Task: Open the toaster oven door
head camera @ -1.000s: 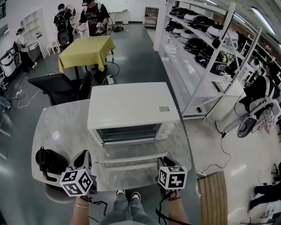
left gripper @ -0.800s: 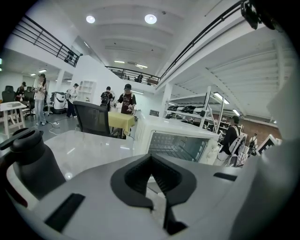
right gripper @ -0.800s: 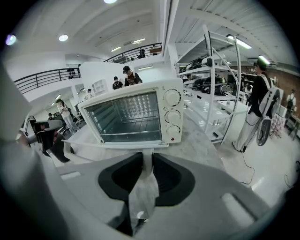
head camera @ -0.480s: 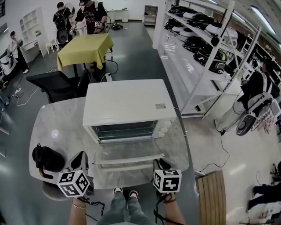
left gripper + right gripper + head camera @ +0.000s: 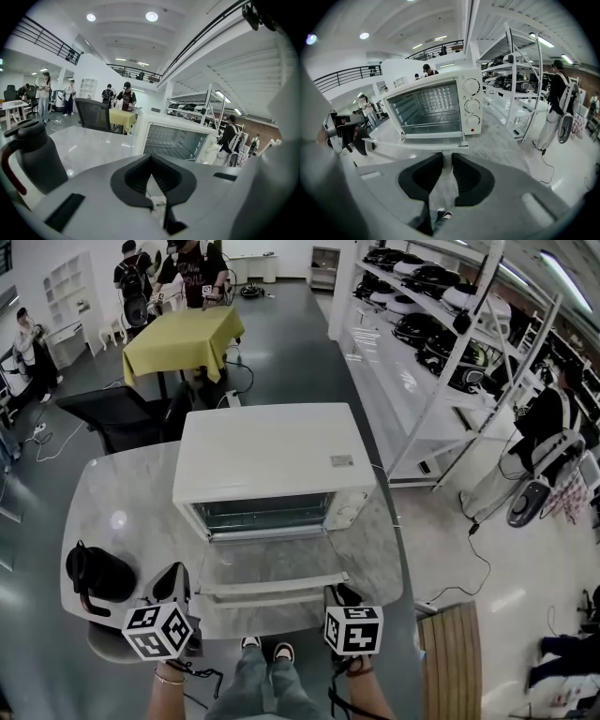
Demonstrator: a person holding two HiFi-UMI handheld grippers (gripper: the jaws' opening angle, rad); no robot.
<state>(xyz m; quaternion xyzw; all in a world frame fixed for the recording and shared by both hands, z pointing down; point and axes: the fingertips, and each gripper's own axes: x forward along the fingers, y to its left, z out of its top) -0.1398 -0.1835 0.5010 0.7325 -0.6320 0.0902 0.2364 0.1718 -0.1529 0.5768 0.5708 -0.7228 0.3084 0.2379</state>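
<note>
The white toaster oven (image 5: 267,460) stands on the marble table (image 5: 122,493). Its glass door (image 5: 272,573) lies folded down flat toward me, baring the wire rack inside. My right gripper (image 5: 342,594) hovers just off the door's front right corner, its jaws a narrow slit apart with nothing between them. In the right gripper view the door's edge (image 5: 417,143) runs straight ahead of the gripper (image 5: 444,157), below the oven (image 5: 436,108). My left gripper (image 5: 173,573) sits left of the door, shut and empty. The left gripper view shows the oven (image 5: 176,140) beyond the gripper (image 5: 151,157).
A black jug (image 5: 98,573) with a red-lined handle stands on the table beside my left gripper. Behind the table are a black office chair (image 5: 117,418) and a yellow-clothed table (image 5: 183,338) with people. White shelving (image 5: 441,352) and a person (image 5: 553,427) stand at right, a wooden bench (image 5: 459,662) near me.
The door lies open throughout. Both grippers have shifted slightly left and toward me in the head view as the view itself moved.
</note>
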